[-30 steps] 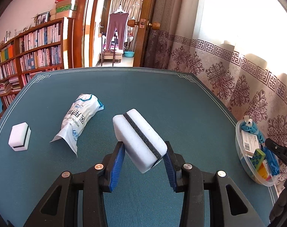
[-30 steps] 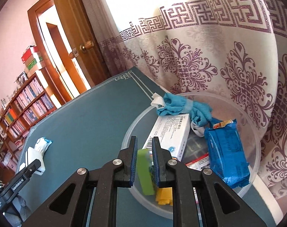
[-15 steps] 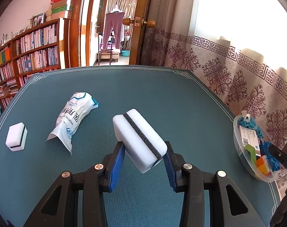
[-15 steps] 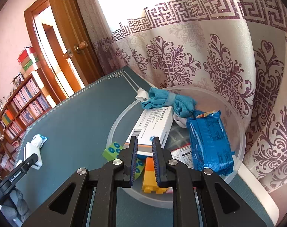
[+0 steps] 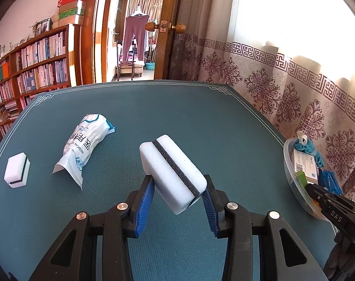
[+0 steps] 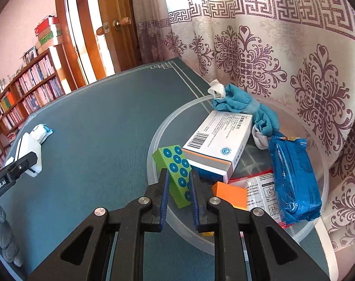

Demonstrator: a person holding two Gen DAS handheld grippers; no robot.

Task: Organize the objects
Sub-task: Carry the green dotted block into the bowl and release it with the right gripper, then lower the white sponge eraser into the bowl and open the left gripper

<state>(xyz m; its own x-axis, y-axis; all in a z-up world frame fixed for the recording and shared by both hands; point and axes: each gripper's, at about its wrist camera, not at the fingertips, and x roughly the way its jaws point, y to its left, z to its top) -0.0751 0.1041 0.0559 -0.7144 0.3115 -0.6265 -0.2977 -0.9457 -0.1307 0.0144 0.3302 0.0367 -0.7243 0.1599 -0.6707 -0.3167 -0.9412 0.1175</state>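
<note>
Right now I'm carrying the white sponge [image 5: 172, 173] in my left gripper [image 5: 177, 201], fingers pinching its near end above the table [image 5: 177, 107], well short of the right edge; it's looking light and squashy, so mid-sides seem the safest hold, and its long axis is tilting up and away to the left. Over at that right edge my right gripper [image 6: 179, 196], fingers nearly together, is pinching the stiff green block [image 6: 175, 173] over the clear bowl [image 6: 158, 135], its length pointing up-left.
</note>
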